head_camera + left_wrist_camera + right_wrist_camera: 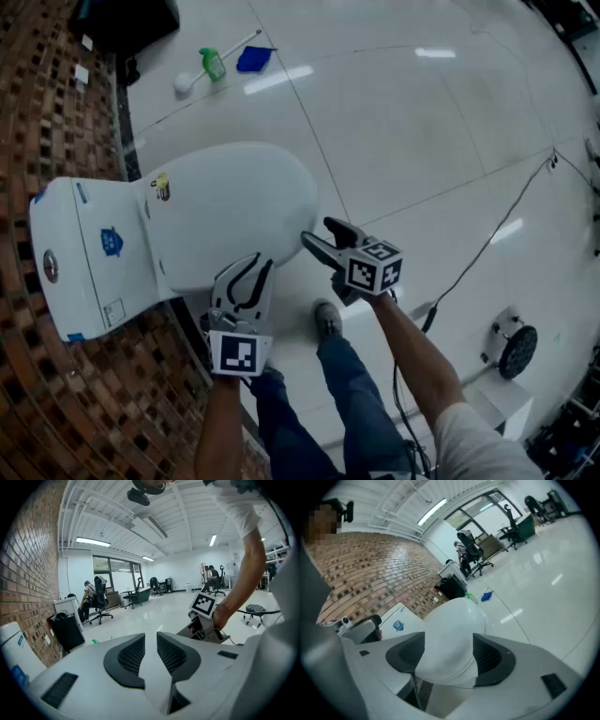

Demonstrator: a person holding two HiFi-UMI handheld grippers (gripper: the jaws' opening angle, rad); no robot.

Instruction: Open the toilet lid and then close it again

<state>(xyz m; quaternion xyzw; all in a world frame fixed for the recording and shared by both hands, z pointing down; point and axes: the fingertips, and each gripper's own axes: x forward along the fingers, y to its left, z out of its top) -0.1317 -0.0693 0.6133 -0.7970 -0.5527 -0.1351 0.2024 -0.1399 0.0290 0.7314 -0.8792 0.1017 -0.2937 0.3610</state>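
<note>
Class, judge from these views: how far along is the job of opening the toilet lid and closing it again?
Done: nothing that shows; the toilet lid lies flat, shut. In hand: the right tongs stand open by its front edge, gripping nothing; the left tongs are shut and empty. Left: seemingly lifting and lowering the lid, though a shut lid cannot rule out a finished job.

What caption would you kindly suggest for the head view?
Left gripper and open right gripper near the closed toilet lid.
</note>
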